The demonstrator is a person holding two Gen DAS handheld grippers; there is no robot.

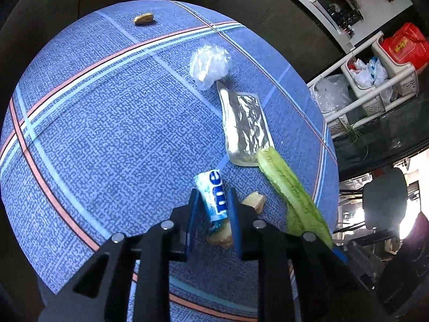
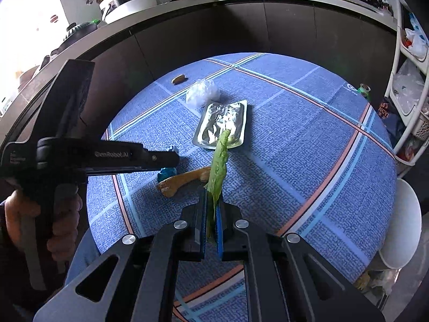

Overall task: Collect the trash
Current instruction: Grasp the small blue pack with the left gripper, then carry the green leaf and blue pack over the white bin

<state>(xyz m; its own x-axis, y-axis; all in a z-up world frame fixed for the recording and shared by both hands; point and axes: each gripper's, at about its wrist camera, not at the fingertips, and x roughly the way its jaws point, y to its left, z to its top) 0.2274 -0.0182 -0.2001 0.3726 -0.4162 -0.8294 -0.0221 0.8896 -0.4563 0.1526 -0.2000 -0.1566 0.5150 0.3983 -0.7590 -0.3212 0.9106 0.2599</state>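
My left gripper [image 1: 213, 196] is shut on a blue-and-white candy wrapper [image 1: 213, 194] and holds it above the blue plaid tablecloth [image 1: 107, 134]. My right gripper [image 2: 213, 196] is shut on a green lettuce leaf [image 2: 219, 161], which also shows in the left wrist view [image 1: 292, 193]. A bone [image 2: 185, 179] lies on the cloth below both grippers. A silver foil pouch [image 2: 222, 123] lies flat further out, with a crumpled clear plastic bag [image 2: 201, 92] behind it. A small brown piece [image 2: 178, 79] sits near the far edge.
A dark counter [image 2: 214, 18] with appliances curves behind the table. A white rack [image 1: 375, 80] with baskets and bags stands to the right. A small green-topped object [image 2: 364, 90] sits at the table's right edge. A white stool [image 2: 402, 222] stands at the lower right.
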